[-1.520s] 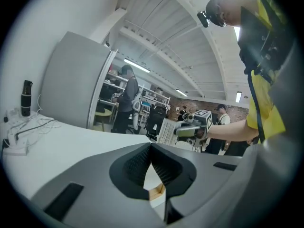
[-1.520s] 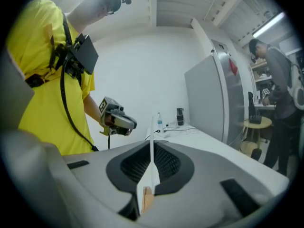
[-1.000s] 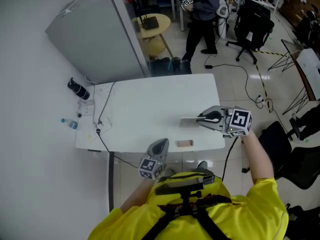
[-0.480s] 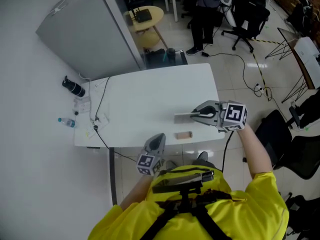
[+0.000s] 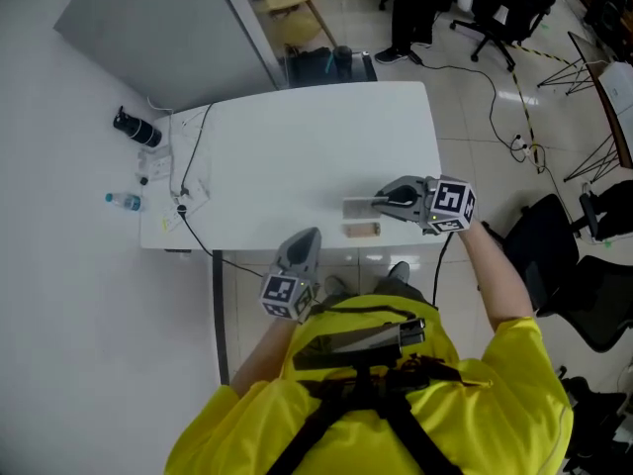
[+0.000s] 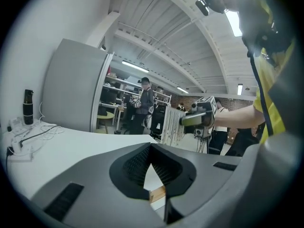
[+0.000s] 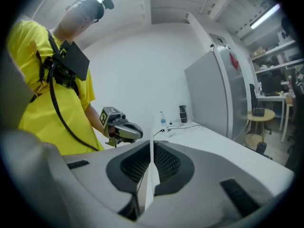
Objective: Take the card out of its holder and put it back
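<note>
Since the earlier frame the right gripper (image 5: 382, 204) has been lowered, and the card (image 5: 358, 207) clamped in it has been brought much nearer the wooden card holder (image 5: 363, 230). The left gripper (image 5: 308, 237) has hardly been shifted.

In the right gripper view the jaws are seen pressed narrowly together on the card. The card is held on edge between the pads as a thin white strip and stands out past the jaw tips. In the head view it projects ahead of those tips, level over the white table (image 5: 287, 146). The holder, a small wooden block, lies on the table just beside the card, on the side nearer the person. Whether the card's edge touches the block cannot be told. The card is out of its holder.

In the left gripper view the left jaws are brought together at their tips, and nothing is held between them. Through the gap beneath the closed tips a corner of the holder is seen ahead on the table. The right gripper with its marker cube is seen further ahead and to the right of the left jaws. In the head view the left gripper is held at the table's near edge, well apart from the holder.

Far ahead of the right jaws, at the table's other end, a black bottle (image 5: 134, 127), a small water bottle (image 5: 122, 200) and a cable (image 5: 191, 156) are seen.
</note>
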`<act>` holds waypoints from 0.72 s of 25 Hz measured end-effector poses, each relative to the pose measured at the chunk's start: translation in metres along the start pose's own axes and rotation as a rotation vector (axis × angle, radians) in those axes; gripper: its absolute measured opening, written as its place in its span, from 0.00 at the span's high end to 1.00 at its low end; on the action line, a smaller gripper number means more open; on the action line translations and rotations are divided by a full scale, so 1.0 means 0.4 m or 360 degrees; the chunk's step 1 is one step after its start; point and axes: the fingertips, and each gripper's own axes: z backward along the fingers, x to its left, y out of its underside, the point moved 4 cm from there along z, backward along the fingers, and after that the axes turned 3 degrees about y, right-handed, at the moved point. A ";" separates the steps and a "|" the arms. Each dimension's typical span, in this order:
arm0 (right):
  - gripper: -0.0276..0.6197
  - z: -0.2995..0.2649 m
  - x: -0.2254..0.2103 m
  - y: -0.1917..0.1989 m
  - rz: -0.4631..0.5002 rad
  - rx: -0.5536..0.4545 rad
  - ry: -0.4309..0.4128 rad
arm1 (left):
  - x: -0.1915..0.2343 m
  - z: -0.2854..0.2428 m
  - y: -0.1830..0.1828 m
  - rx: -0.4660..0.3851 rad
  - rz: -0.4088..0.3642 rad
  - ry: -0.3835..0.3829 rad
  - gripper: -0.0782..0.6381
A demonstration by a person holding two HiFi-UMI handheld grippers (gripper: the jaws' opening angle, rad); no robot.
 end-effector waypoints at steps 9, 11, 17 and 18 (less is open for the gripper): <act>0.93 -0.081 -0.043 0.243 -0.0111 0.0047 -0.0105 | -0.019 -0.014 0.018 0.0068 0.0065 -0.0097 0.90; 0.93 -0.091 -0.050 0.271 -0.0138 0.0050 -0.0131 | -0.020 -0.016 0.024 0.0070 0.0072 -0.0124 0.90; 0.93 -0.097 -0.091 0.331 -0.0198 0.0081 -0.0124 | -0.027 -0.006 0.043 0.0110 0.0094 -0.0158 0.90; 0.93 -0.097 -0.094 0.336 -0.0210 0.0080 -0.0125 | -0.028 -0.002 0.047 0.0120 0.0092 -0.0161 0.90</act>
